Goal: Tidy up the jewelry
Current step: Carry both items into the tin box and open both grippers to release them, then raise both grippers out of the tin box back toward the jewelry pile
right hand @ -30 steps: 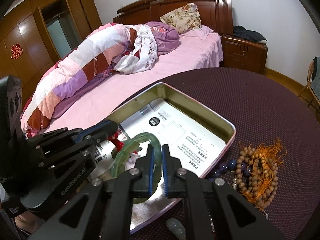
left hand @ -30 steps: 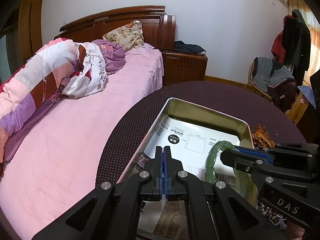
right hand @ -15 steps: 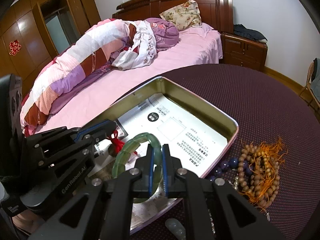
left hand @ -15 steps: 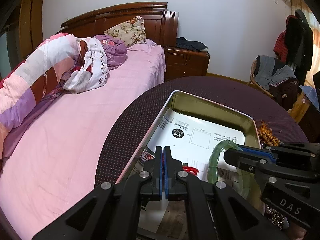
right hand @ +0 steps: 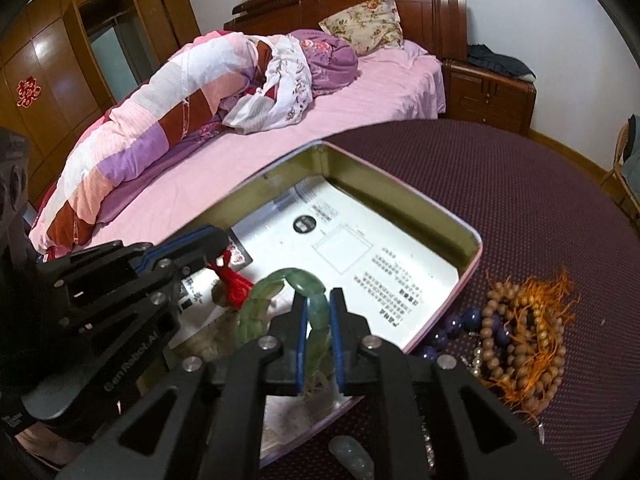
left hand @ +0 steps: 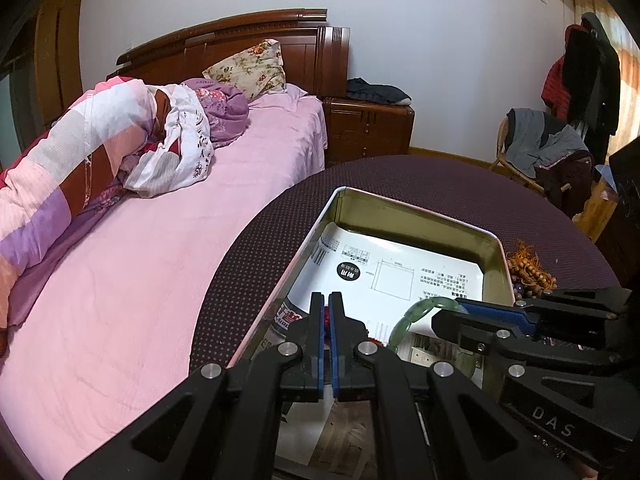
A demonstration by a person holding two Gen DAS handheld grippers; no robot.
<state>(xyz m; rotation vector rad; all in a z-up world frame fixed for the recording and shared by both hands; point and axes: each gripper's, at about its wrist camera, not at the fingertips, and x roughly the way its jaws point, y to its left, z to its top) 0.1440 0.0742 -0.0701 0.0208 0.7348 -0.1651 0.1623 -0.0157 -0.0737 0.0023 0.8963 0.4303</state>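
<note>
A green jade bracelet [right hand: 280, 292] is held over the open metal tin [right hand: 400, 200] lined with printed paper. My right gripper [right hand: 318, 312] is shut on the bracelet's near side; the bracelet also shows in the left wrist view [left hand: 416, 312]. My left gripper [left hand: 326, 312] is nearly shut on a red tasselled cord [right hand: 230, 272] that hangs inside the tin's near left part. The tin [left hand: 420, 210] sits on a round table with a dark purple dotted cloth [right hand: 520, 184].
Wooden bead strands with orange tassels [right hand: 524, 320] and dark blue beads [right hand: 460, 320] lie on the cloth right of the tin. A pale jade piece [right hand: 352, 456] lies in front of it. A pink bed [left hand: 140, 260] borders the table's left edge.
Both grippers have drawn back a little over the tin. My right gripper's fingers have spread slightly around the bracelet. The red tassel now shows clearly beside my left gripper.
</note>
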